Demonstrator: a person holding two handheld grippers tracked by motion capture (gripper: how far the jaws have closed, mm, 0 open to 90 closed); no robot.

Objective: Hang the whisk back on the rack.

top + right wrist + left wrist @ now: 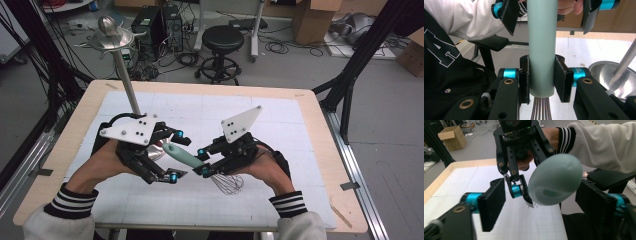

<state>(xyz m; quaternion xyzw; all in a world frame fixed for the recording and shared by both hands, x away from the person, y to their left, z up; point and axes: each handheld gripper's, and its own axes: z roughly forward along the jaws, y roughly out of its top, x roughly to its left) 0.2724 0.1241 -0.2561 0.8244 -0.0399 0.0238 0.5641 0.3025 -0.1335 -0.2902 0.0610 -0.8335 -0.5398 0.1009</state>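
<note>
**Whisk handover: right grip set, left grip not yet made**

I read the work in hand as passing a whisk (186, 157) from one gripper to the other. The right gripper (541, 80) is clamped on the lower end of the mint-green handle, both pads flat against it, with the wire loops (229, 183) hanging out just behind its jaws, on the person's side. That part I judge complete.

The left gripper (534, 202) is parted. The rounded butt of the handle sits between its jaws, and in the left gripper view I see a gap on each side of it, so the pads do not press yet. What remains, in my judgement: closing the left jaws on the handle, releasing the right, then carrying the whisk wherever it belongs.

Room for moving:
- Just beyond the left gripper stands a steel bowl-shaped base (610, 71) with a slanted metal rod (126, 77) rising from it. This is the nearest obstruction; I would avoid swinging the handle towards it.
- The two grippers are close, fingertips near each other around the handle, so any twist risks contact between them.
- Outward of the right gripper, and ahead of both, the white mat (280, 120) lies bare.
- The table edge (200, 227) runs close behind both wrists
</note>
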